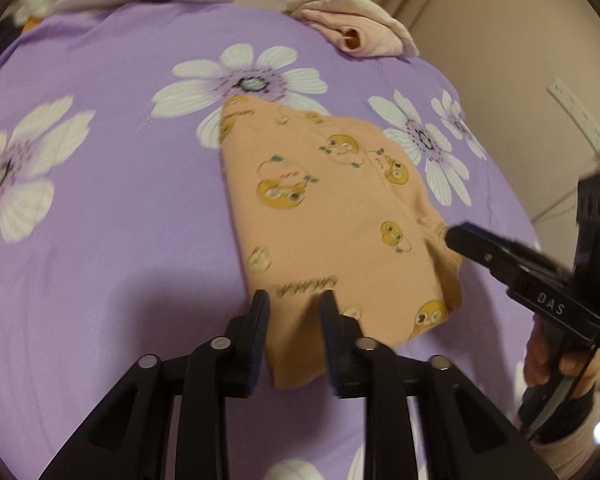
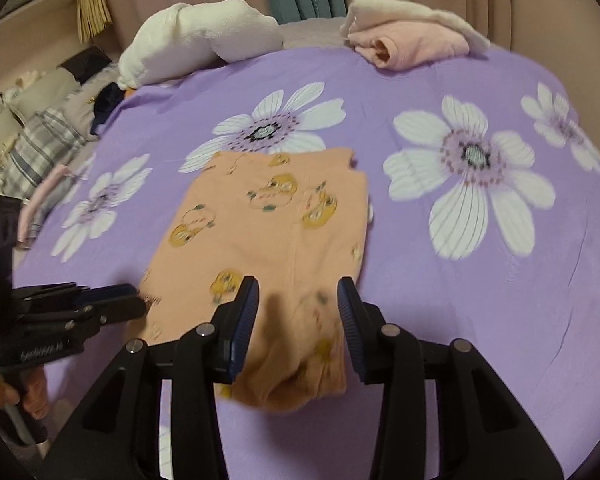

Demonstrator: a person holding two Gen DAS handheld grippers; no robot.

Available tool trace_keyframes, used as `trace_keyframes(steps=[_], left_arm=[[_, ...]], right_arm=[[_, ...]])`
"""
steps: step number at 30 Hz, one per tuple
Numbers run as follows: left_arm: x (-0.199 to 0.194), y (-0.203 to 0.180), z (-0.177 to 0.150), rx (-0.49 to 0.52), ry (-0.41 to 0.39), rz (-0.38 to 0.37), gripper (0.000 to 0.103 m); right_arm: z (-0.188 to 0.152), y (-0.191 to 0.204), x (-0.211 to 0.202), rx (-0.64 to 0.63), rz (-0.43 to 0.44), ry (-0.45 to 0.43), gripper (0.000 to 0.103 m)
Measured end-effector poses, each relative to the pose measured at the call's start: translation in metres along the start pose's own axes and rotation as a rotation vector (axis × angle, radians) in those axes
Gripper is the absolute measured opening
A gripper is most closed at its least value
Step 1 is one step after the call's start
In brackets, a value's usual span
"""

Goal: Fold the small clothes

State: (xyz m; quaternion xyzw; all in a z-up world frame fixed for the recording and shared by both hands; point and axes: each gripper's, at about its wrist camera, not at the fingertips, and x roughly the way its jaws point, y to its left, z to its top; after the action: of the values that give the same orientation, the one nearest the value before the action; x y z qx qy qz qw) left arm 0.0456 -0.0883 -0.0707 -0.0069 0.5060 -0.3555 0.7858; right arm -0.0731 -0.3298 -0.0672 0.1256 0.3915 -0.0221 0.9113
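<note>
1. The orange garment (image 2: 276,240), printed with yellow cartoon faces, lies on the purple flowered bed cover (image 2: 460,300), about midway across it and toward the near edge of the bed.
2. It looks already folded at least once: a compact oblong with straight sides, doubled layers showing at its near end. I judge the fold partly done, with one more fold across its length probably left.
3. A folded pink and cream garment (image 2: 412,46) sits at the far edge of the bed, apparently finished. A white bundle (image 2: 204,44) lies at the far edge too, toward the far left corner.
4. The orange garment's long axis runs from the near edge of the bed toward the far edge. Its squared-off far end points at the far edge; the bunched end is nearest.
5. Left gripper (image 1: 294,312): fingers partly open, straddling the near left corner of the cloth without pinching it.
6. Right gripper (image 2: 298,312): fingers partly open around the bunched near end, pads not pressing on it; nothing is gripped.
</note>
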Motion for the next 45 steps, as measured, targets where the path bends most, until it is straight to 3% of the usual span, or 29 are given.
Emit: trace_keyframes(steps=[1,2,6,12,13,15,17,20,43,45], left_arm=[[-0.001,0.004,-0.002,-0.023,0.005,-0.014,0.047],[-0.002,0.008,-0.005,-0.046,0.007,-0.029,0.05],[0.002,0.015,-0.012,-0.096,0.022,-0.05,0.05],[0.015,0.011,-0.009,-0.114,0.05,-0.091,0.05],[0.017,0.01,-0.008,-0.114,0.054,-0.092,0.05],[0.02,0.008,-0.007,-0.104,0.062,-0.071,0.05],[0.02,0.008,-0.007,-0.101,0.061,-0.067,0.047],[0.02,0.01,-0.007,-0.101,0.062,-0.065,0.045],[0.013,0.02,-0.016,-0.085,0.057,-0.029,0.045],[0.008,0.021,-0.017,-0.082,0.054,-0.016,0.045]], right_arm=[[-0.004,-0.007,-0.002,0.034,0.021,0.003,0.041],[-0.009,-0.011,-0.002,0.066,0.038,0.009,0.043],[-0.024,-0.026,0.005,0.175,0.097,0.056,0.045],[-0.036,-0.007,0.008,0.135,0.12,0.083,0.045],[-0.036,-0.003,0.009,0.109,0.098,0.085,0.043],[-0.037,0.003,0.012,0.063,0.053,0.095,0.021],[-0.036,0.005,0.013,0.024,0.019,0.091,0.012],[-0.034,0.001,0.011,0.023,0.019,0.079,0.009],[-0.039,-0.005,0.01,0.014,-0.044,0.088,0.01],[-0.038,-0.005,0.008,0.017,-0.049,0.087,0.014]])
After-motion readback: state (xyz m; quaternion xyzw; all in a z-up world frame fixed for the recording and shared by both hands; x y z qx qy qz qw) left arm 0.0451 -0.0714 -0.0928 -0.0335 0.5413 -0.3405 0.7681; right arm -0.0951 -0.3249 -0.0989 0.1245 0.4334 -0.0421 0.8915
